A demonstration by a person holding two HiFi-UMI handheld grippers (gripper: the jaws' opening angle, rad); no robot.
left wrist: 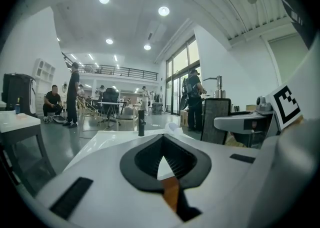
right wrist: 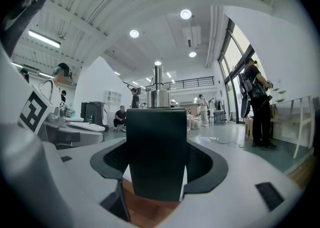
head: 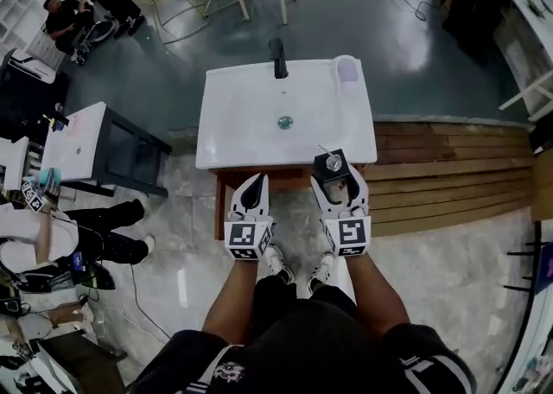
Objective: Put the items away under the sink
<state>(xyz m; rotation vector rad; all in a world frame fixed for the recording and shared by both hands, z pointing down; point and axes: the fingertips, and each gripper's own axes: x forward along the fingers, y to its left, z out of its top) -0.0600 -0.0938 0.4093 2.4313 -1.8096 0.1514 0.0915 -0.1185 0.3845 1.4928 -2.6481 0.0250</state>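
Matte-black boxy bottle [right wrist: 156, 152], steel pump [right wrist: 158, 91]

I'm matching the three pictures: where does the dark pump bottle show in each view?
Head view: pump bottle in the right claw, at the sink's front edge.
Left gripper view: right of centre.
Right gripper view: dead centre, between the jaws.
Shared landmark: the seated person in black.
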